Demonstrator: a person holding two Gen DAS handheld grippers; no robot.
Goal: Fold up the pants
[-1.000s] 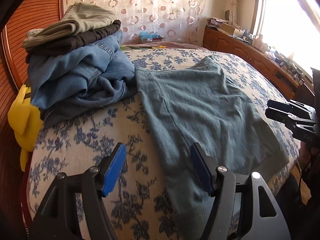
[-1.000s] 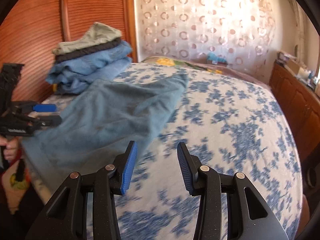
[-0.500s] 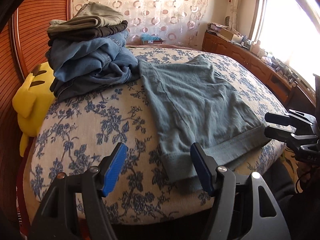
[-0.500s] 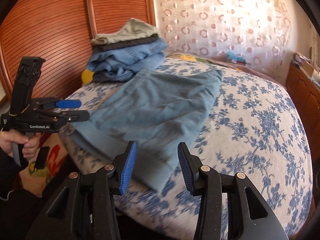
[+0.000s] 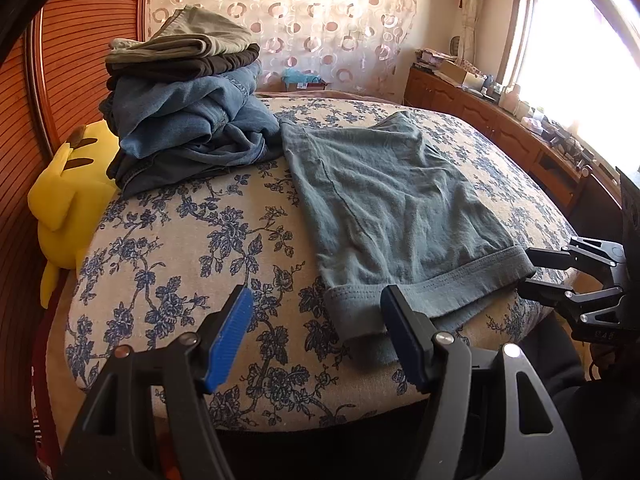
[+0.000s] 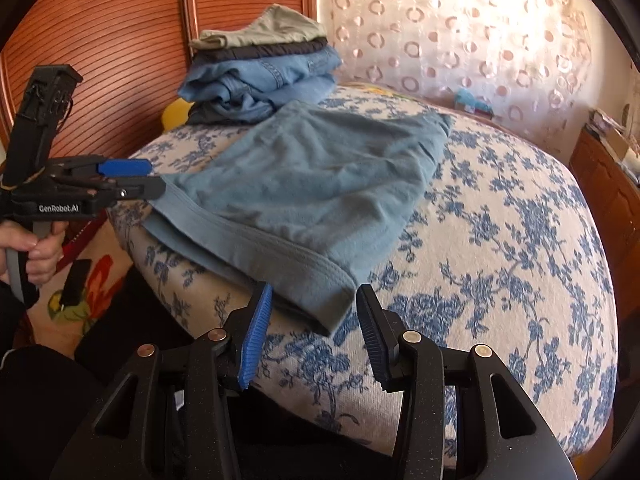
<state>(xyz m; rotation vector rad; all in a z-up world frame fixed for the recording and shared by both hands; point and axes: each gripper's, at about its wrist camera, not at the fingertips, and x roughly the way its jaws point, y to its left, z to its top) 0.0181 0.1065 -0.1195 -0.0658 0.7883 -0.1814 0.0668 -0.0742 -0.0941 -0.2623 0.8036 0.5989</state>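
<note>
Grey-blue pants [image 5: 384, 200] lie flat on the floral bed, hem end at the near edge; they also show in the right wrist view [image 6: 304, 184]. My left gripper [image 5: 316, 336] is open and empty, just short of the left hem corner [image 5: 352, 312]. My right gripper [image 6: 312, 332] is open and empty, its jaws either side of the right hem corner [image 6: 332, 300] without touching it. The right gripper also shows at the right of the left wrist view [image 5: 532, 276], and the left gripper at the left of the right wrist view [image 6: 156, 178].
A stack of folded jeans and trousers [image 5: 184, 108] sits at the bed's far left by the wooden headboard [image 5: 72, 60]. A yellow plush toy [image 5: 68, 200] lies beside it. A wooden dresser [image 5: 520, 136] runs under the window.
Both grippers have pulled back toward the bed's near edge, from over the pants to just off the hem. Both stayed open. The pants lie unmoved.
</note>
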